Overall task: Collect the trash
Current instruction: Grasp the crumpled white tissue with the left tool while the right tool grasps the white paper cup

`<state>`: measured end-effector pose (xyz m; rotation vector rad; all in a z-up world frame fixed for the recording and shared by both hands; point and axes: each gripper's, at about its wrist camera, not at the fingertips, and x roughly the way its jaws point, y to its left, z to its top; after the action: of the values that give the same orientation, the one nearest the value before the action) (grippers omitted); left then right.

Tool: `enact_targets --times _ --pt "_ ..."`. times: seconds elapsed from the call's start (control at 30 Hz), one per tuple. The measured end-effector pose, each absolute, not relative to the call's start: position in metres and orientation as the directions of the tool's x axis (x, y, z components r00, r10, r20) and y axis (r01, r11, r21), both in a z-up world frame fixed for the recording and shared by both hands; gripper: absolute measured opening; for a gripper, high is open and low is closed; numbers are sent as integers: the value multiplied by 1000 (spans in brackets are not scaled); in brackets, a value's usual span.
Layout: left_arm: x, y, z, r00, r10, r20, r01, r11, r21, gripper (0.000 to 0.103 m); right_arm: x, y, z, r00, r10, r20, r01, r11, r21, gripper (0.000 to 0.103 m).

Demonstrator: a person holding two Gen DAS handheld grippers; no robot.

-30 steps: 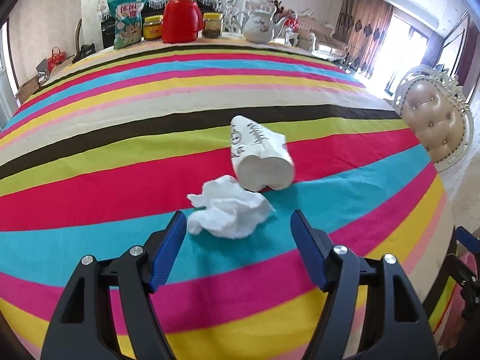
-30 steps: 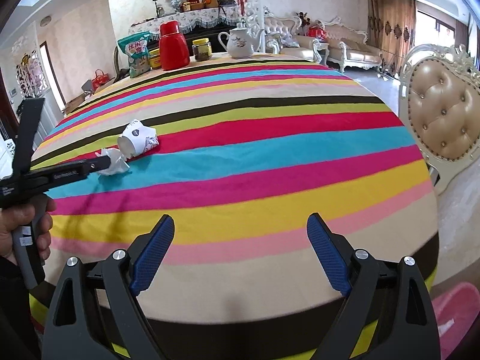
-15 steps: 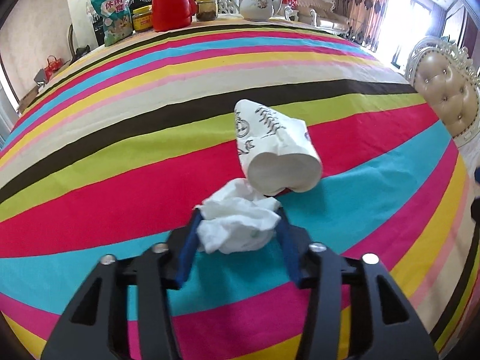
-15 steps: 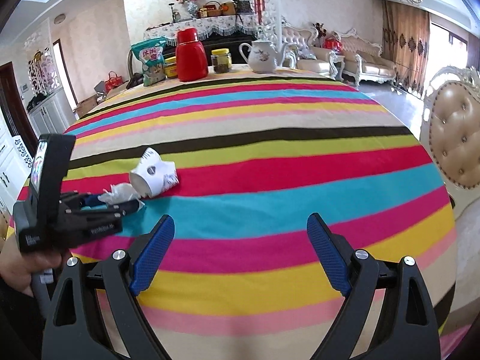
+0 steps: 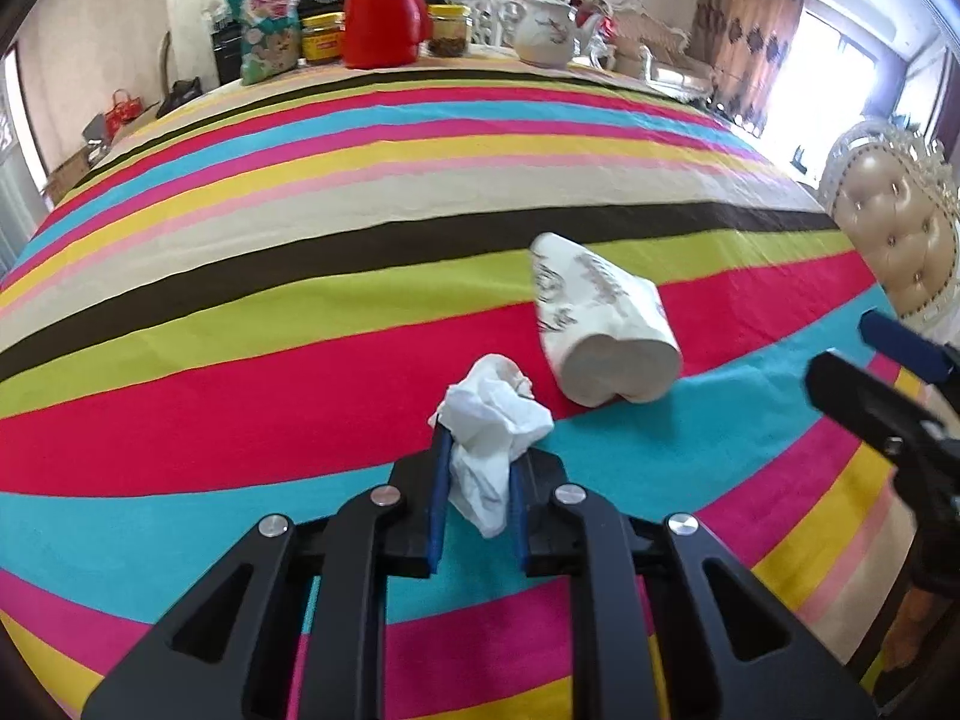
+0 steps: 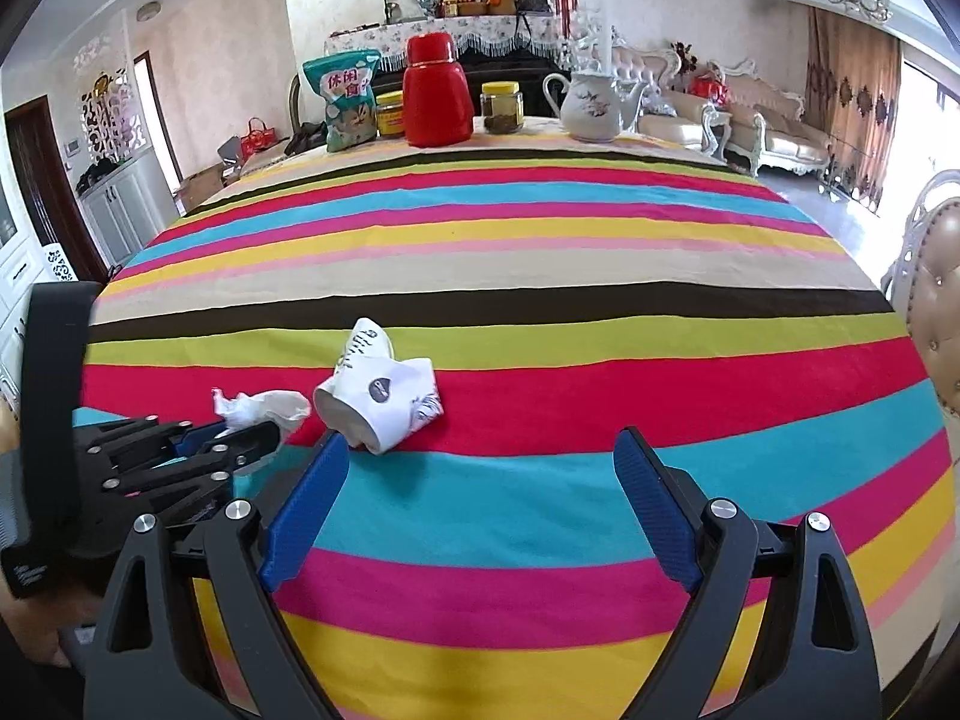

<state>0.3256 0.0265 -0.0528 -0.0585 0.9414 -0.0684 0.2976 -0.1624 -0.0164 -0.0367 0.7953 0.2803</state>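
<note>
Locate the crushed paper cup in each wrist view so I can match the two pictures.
Left wrist: crushed paper cup lies right of centre, just beyond the tissue.
Right wrist: the cup lies left of centre, by the right claw's left finger.
Shared landmark: the red thermos at the table's far edge.

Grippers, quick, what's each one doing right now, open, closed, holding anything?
Left gripper: jaws shut on the tissue.
Right gripper: jaws open, holding nothing; the crushed cup lies just ahead.
</note>
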Motion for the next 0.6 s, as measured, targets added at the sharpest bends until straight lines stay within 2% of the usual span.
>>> enact_targets --times 0.37,0.6 --pt "319 61 -44 619 -23 -785 -63 995 -79 16 327 -116 -29 633 243 -735 -263 961 92 84" --pt "314 81 -39 634 -15 -773 -113 987 -111 16 350 -87 -45 598 200 -777 -240 969 64 84"
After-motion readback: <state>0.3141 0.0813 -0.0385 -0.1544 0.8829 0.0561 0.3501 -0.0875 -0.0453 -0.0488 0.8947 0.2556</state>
